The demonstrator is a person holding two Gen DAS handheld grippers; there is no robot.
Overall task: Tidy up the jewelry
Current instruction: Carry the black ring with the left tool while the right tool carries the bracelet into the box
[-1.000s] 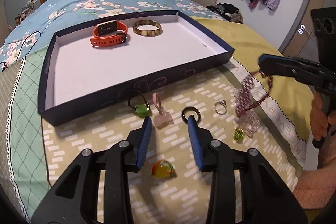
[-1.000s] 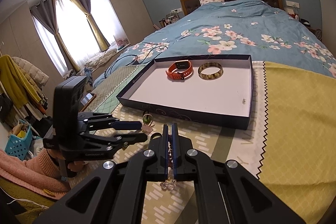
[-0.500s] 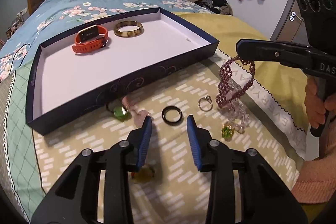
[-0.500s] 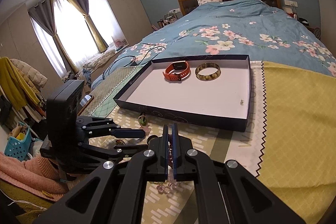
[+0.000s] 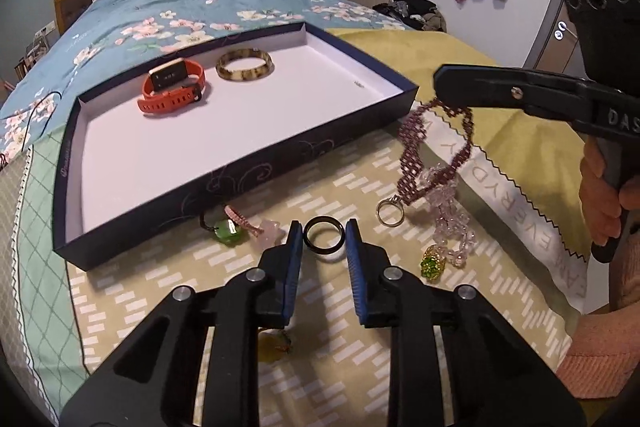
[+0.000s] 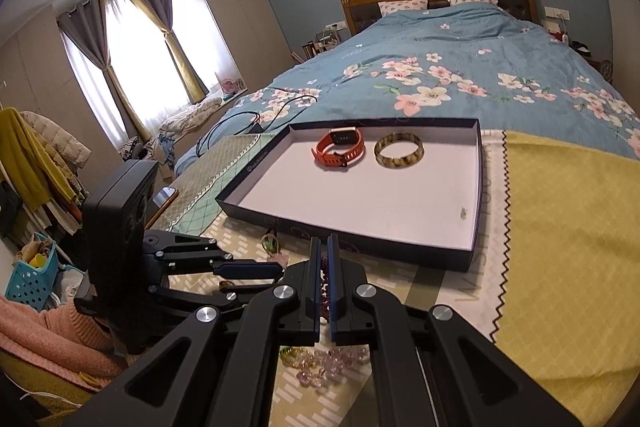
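my grippers: left gripper [image 5: 323, 247] and right gripper [image 6: 325, 283] black, blue pads, silver screws; white lettering on right; salmon knit sleeve [image 5: 600, 359].

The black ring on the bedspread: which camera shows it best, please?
The left wrist view. There the black ring lies whole between the closing fingers of the left gripper, not yet pinched. In the right wrist view I cannot make it out; the grippers cover that spot.
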